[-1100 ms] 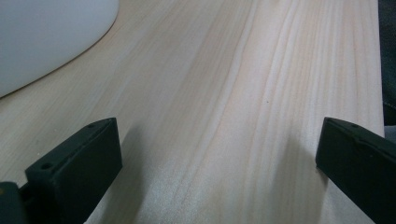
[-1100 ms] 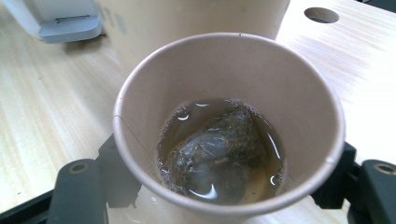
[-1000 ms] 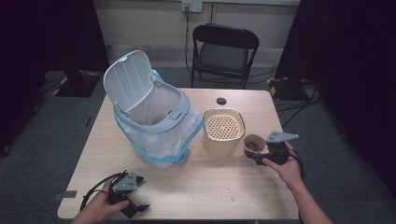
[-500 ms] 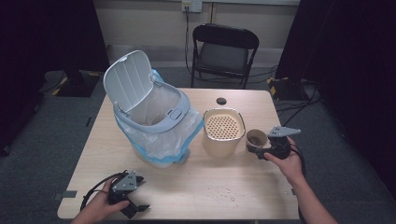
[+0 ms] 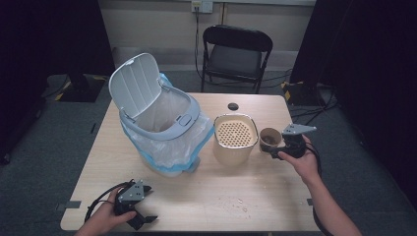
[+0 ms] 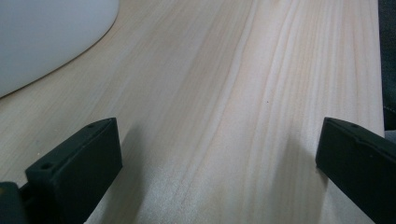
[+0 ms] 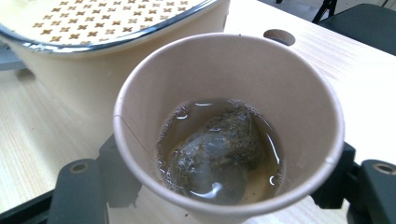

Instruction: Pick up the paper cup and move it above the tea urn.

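Paper cup (image 7: 229, 126) w/ a wet tea bag (image 7: 215, 154) in shallow brown liquid sits clamped in the right claw (image 5: 276, 147), at right-centre of the high view, just beside the cream container (image 5: 235, 139) w/ its perforated lid. Cup is near the table's (image 5: 246, 196) right edge; whether it is lifted off the wood, can't tell. Container stands directly on the cup's left, and beyond it, centre-left of frame, is the bin (image 5: 162, 128), lid up, lined w/ a clear blue-edged bag. Small dark round thing (image 5: 233, 106) lies near the far edge, above the container. Open wood across the lower middle, a few crumbs (image 5: 236, 202) there. Left claw (image 5: 142, 219) rests at lower left near the front edge, jaws spread wide, nothing between them. Black chair (image 5: 236, 49) stands behind the table, top centre.
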Demonstrator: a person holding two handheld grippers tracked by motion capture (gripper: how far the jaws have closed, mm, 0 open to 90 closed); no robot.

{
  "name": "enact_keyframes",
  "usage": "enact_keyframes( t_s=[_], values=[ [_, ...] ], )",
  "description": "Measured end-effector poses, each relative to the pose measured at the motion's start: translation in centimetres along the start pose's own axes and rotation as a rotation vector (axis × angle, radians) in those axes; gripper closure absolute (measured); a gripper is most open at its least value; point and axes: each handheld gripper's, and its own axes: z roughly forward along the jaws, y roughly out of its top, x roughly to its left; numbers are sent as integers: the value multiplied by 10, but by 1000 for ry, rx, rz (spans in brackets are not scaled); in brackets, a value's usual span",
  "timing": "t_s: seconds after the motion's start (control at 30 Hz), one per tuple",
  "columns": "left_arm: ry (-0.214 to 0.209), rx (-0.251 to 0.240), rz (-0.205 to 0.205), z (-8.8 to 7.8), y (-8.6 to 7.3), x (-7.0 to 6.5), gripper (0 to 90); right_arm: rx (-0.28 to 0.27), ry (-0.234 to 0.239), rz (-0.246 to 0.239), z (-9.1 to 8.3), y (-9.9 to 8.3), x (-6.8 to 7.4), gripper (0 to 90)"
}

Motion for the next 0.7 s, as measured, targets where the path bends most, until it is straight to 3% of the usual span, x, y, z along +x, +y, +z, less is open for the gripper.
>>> enact_keyframes(
  t_s=[0.7],
  values=[
    [0, -4, -5, 0, 0, 0, 0, -15, 35, -31, 9, 13, -31, 273]
  ],
)
